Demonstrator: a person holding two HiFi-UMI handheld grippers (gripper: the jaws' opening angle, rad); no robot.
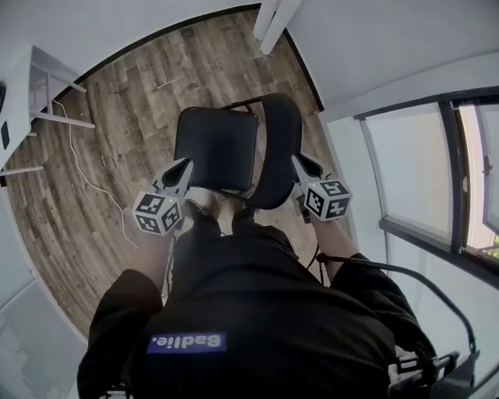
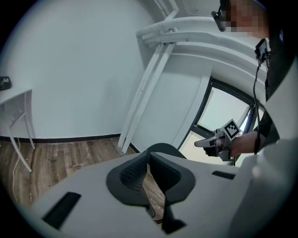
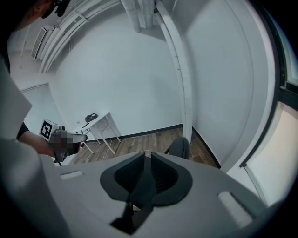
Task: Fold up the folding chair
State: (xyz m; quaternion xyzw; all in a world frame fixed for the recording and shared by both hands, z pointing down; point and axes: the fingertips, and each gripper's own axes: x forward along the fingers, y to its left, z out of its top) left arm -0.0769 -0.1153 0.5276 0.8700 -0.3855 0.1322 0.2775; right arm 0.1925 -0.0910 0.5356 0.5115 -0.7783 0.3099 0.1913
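A black folding chair stands unfolded on the wood floor, with its seat (image 1: 214,146) to the left and its curved backrest (image 1: 281,148) to the right. My left gripper (image 1: 187,163) hovers over the seat's near left corner, jaws shut and empty. My right gripper (image 1: 297,159) is beside the backrest's right edge, apart from it. In the left gripper view the pads (image 2: 148,155) meet, and the backrest top (image 2: 163,149) shows just beyond them. The right gripper view shows its jaws (image 3: 145,155) a narrow slit apart with nothing between, and the chair's backrest (image 3: 179,148) ahead.
A white table (image 1: 31,86) stands at the far left with a white cable (image 1: 86,175) trailing over the floor. A white pillar (image 1: 273,23) rises behind the chair. A wall and a dark-framed window (image 1: 421,179) run close along the right. The person's dark clothing fills the near foreground.
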